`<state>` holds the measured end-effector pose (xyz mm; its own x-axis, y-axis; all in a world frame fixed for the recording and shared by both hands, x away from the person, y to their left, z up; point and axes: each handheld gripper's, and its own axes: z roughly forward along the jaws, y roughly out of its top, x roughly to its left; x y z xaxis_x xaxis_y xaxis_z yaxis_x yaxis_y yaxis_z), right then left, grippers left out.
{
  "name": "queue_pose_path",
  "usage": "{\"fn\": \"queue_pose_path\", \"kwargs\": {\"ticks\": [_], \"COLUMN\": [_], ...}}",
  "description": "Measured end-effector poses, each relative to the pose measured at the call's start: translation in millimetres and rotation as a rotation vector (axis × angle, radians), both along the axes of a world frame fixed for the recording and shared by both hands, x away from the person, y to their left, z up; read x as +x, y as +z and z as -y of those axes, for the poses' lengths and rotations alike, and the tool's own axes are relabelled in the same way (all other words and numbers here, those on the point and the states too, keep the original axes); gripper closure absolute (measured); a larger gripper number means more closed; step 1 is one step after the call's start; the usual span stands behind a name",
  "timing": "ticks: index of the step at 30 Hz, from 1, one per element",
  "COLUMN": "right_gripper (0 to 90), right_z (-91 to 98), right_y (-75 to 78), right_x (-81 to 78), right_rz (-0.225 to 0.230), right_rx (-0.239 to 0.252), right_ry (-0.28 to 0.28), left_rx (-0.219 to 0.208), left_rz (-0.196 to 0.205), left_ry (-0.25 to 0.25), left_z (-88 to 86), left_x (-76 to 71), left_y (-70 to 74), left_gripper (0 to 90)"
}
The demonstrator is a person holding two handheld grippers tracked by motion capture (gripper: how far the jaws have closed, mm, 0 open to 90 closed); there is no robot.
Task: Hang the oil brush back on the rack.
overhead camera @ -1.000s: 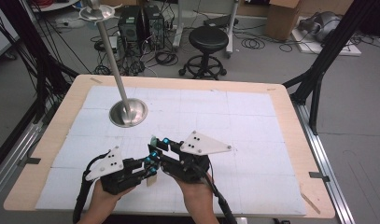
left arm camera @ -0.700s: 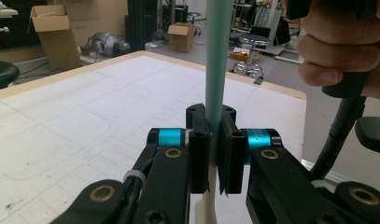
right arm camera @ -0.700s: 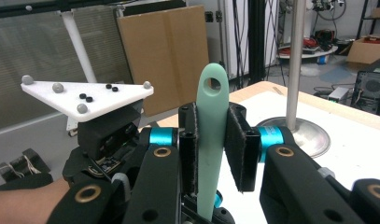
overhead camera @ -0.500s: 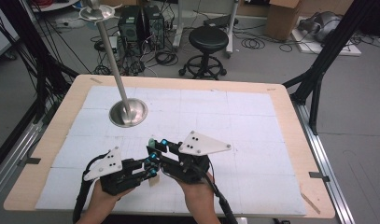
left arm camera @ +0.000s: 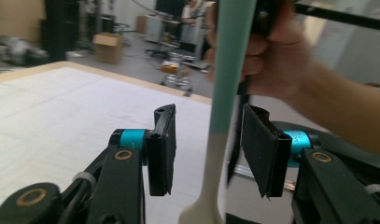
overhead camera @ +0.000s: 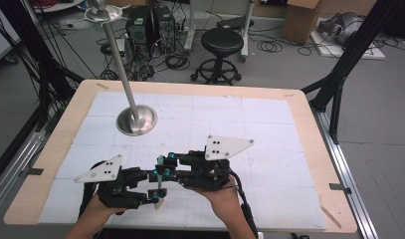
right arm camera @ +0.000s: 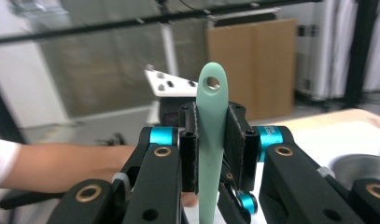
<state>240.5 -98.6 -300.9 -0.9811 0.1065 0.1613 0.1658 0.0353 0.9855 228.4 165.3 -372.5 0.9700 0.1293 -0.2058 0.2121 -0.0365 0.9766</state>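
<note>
- I see a steel stand [overhead camera: 136, 121] on the table [overhead camera: 299, 107], up-left of the tool;
- a black stool [overhead camera: 221, 42] on the floor well beyond it;
- a cardboard box [overhead camera: 300, 22] farther right.

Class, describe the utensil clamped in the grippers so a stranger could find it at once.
Start at the white-covered table and go to its near edge, where two hands meet. Between the grippers stands a slim spoon, pinched by the right gripper. Its mint-green handle with a hanging hole sets it apart.

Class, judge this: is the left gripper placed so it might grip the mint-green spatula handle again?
Probably yes: the mint-green spatula handle stands between the left gripper fingers, which have just been opening; nothing blocks them.
</note>
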Motion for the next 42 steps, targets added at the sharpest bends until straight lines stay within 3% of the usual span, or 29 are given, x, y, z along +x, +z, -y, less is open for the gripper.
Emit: {"fn": "queue_pose_path", "kwargs": {"ticks": [5, 9, 18, 24, 26, 28, 31, 36, 42], "right_gripper": [76.6, 76.6, 76.5, 76.2, 71.9, 53.2, 45.9, 45.8, 58.0], "right_z": [2.5, 0.1, -0.9, -2.1, -1.8, -2.0, -1.8, -5.7, -15.9], "right_y": [-6.4, -6.7, -7.0, -7.5, -7.4, -8.0, -8.2, -6.7, -4.7], "right_x": [5.9, 6.6, 8.9, 8.0, 6.7, 5.9, 3.2, -4.1, -13.2], "right_rz": [-0.012, -0.015, -0.014, -0.013, -0.010, -0.023, -0.029, -0.007, 0.030], "right_rx": [0.030, 0.042, 0.045, 0.038, 0.032, 0.031, 0.012, -0.047, -0.132], "right_ry": [0.080, 0.146, 0.197, 0.184, 0.146, 0.084, -0.016, -0.197, -0.325], "left_rx": [0.015, 0.005, -0.002, 0.011, 0.014, 0.020, 0.048, 0.094, 0.125], "left_rz": [-0.008, -0.018, 0.004, 0.026, 0.032, 0.032, 0.038, 0.059, 0.077], "left_ry": [-0.072, -0.095, -0.131, -0.100, -0.065, -0.014, 0.082, 0.216, 0.314], "left_z": [1.9, 2.3, 2.4, 2.4, 1.6, 0.6, -0.2, 2.3, 10.7], "left_x": [-1.3, -1.3, -3.0, -4.9, -4.6, -3.8, -2.8, -5.0, -6.7], "left_y": [-1.6, -1.9, -2.4, -2.2, -2.4, -2.7, -2.5, -2.4, -4.2], "left_gripper": [58.9, 60.7, 74.9, 80.9, 81.1, 81.1, 81.2, 81.1, 81.1]}}
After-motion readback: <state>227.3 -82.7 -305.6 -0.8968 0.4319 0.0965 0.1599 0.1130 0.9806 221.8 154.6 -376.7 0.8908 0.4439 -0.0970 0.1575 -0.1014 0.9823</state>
